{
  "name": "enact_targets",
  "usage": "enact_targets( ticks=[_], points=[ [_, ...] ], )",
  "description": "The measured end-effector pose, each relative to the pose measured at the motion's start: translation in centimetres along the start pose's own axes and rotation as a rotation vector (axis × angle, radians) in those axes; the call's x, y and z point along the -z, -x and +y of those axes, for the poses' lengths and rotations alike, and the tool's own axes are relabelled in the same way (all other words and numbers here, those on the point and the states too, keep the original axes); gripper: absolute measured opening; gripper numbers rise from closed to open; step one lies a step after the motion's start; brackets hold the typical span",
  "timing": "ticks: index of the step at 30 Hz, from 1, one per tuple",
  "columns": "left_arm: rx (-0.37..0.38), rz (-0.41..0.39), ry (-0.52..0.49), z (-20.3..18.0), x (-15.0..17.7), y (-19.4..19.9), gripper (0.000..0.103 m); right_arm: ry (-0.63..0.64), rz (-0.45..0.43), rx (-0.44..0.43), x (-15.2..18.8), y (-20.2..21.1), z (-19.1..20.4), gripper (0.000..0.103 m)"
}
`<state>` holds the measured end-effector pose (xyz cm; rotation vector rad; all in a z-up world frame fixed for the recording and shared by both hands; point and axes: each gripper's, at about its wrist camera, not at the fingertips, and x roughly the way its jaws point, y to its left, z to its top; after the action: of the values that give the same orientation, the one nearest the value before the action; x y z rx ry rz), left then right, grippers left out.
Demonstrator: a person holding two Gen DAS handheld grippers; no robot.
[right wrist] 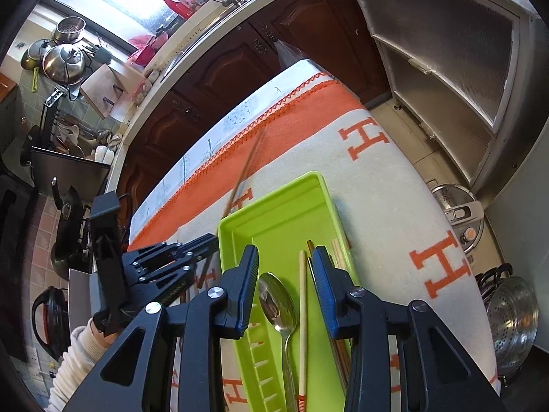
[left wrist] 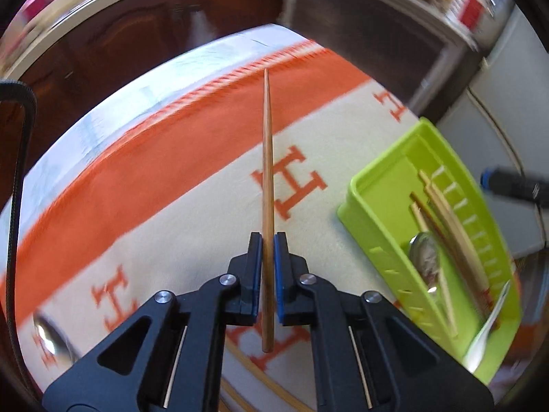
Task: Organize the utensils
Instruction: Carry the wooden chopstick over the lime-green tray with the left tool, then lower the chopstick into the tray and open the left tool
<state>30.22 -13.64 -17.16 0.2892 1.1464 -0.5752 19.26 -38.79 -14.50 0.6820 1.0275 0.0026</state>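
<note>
Left view motion-blurred; spoon (left wrist: 51, 336) cut by the frame edge. Right view: darker chopsticks (right wrist: 339, 350) mostly hidden behind right gripper (right wrist: 286, 261) finger.

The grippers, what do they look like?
Both the left gripper and right gripper are black, with triangular cut-outs, silver round bolts and blue ribbed pads. A black braided cable runs beside the left one. The person wears a cream ribbed sleeve.
</note>
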Motion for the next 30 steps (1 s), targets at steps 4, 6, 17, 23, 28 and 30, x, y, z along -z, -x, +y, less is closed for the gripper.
enact_targets(
  ticks=[4,6,17,23,28,30],
  points=[
    [0.008,-0.051,0.107,-0.8,1.5,4.7,0.004,0.011,-0.005,0.001,1.4,1.0,-0.1,0.034],
    [0.003,-0.072,0.131,-1.9,2.5,6.9,0.004,0.023,-0.012,0.007,2.4,1.7,-0.2,0.034],
    [0.111,-0.094,0.303,-11.3,9.0,11.0,0.004,0.075,-0.050,0.047,9.7,7.0,-0.7,0.034],
    [0.160,-0.028,0.361,-13.9,10.9,8.2,0.005,0.087,-0.058,0.063,12.9,9.7,-1.9,0.034],
    [0.090,-0.028,0.286,-16.4,11.8,7.3,0.005,0.084,-0.038,0.088,14.8,10.5,-3.3,0.034],
    [0.072,-0.032,0.266,-16.9,12.4,7.6,0.005,0.083,-0.030,0.095,15.3,10.5,-3.7,0.034]
  ],
)
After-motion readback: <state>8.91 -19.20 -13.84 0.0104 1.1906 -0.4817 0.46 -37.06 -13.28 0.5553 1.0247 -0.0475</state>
